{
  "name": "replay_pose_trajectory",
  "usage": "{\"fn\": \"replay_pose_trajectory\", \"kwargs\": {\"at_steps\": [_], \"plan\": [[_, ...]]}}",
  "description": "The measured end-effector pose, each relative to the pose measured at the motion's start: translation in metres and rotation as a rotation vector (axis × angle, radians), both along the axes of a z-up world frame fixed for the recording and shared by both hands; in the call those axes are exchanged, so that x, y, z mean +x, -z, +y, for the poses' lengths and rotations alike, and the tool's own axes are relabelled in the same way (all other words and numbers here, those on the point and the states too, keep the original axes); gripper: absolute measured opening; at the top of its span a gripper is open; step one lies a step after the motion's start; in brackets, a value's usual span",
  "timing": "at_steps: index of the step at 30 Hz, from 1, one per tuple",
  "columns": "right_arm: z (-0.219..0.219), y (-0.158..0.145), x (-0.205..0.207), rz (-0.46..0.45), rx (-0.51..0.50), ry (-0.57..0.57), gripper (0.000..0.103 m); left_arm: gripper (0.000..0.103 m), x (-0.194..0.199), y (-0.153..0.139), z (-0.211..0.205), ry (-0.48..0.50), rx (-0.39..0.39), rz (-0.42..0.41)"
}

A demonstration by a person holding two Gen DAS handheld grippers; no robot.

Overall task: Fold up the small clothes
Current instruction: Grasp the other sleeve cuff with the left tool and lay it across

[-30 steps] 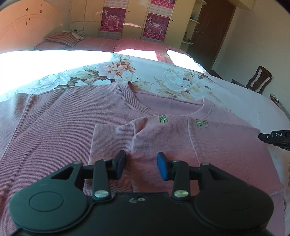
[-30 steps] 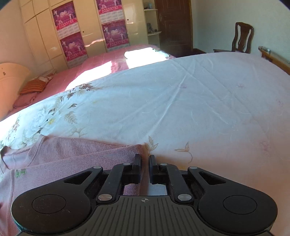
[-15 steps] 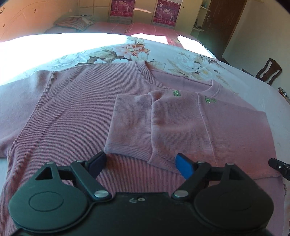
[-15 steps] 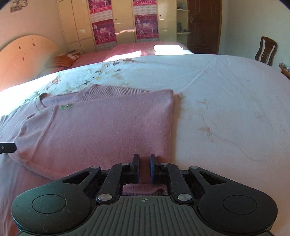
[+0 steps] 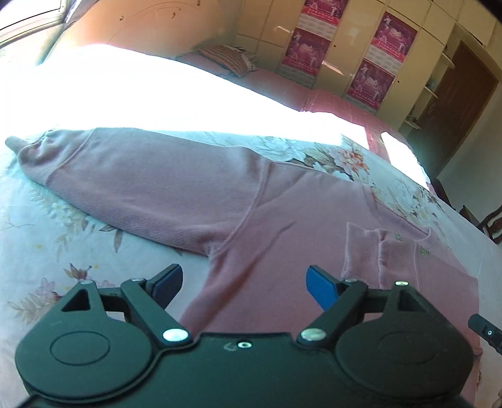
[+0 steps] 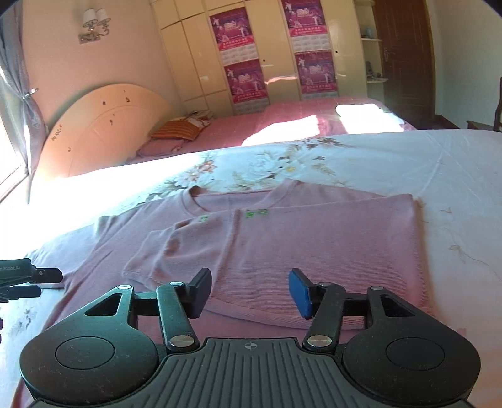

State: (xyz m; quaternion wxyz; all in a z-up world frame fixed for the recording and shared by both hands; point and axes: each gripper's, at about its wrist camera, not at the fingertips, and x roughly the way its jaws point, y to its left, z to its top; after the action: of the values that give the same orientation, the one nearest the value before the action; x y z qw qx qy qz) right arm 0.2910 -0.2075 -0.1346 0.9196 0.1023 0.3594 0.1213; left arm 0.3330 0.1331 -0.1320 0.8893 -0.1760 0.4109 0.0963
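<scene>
Sweater [image 6: 313, 238] flat on bedsheet [image 6: 423, 163]

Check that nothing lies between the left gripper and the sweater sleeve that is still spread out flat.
Nothing visible stands in the way. The left gripper, its jaws opening and empty, looks over bare pink sweater and floral bedsheet toward the outstretched sleeve, which has nothing lying on it.

Bedroom. Floral-sheeted bed [image 6: 392, 157] underfoot of view, sun-bleached at left. Beyond: second bed, pink cover [image 6: 282, 120], striped pillow [image 6: 178, 129], arched headboard [image 6: 103, 125]. Cream wardrobe [image 6: 194, 56] with magenta posters [image 6: 241, 53]; dark door [image 6: 404, 56] far right; wall lamp [image 6: 94, 23].
</scene>
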Motion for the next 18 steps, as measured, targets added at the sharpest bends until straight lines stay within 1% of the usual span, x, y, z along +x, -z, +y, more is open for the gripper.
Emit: {"fn": "replay_pose_trajectory", "kwargs": {"at_steps": [3, 7, 11, 14, 16, 18], "plan": [[0.031, -0.003, 0.001, 0.008, 0.032, -0.018, 0.054, 0.085, -0.007, -0.002, 0.04, -0.047, -0.008, -0.005], [0.074, -0.002, 0.009, 0.024, 0.035, -0.043, 0.054, 0.085, -0.015, 0.001, 0.095, -0.142, -0.036, -0.007], [0.119, 0.003, 0.018, 0.03, 0.032, -0.071, 0.054, 0.084, -0.017, 0.013, 0.151, -0.225, -0.06, 0.012], [0.148, 0.01, 0.025, 0.048, 0.029, -0.097, 0.054, 0.082, -0.016, 0.024, 0.184, -0.282, -0.083, 0.014], [0.164, 0.015, 0.029, 0.059, 0.022, -0.112, 0.054, 0.078, -0.012, 0.033, 0.207, -0.315, -0.119, 0.016], [0.179, 0.023, 0.034, 0.068, 0.014, -0.125, 0.054, 0.074, -0.008, 0.044, 0.229, -0.342, -0.175, 0.002]]}}
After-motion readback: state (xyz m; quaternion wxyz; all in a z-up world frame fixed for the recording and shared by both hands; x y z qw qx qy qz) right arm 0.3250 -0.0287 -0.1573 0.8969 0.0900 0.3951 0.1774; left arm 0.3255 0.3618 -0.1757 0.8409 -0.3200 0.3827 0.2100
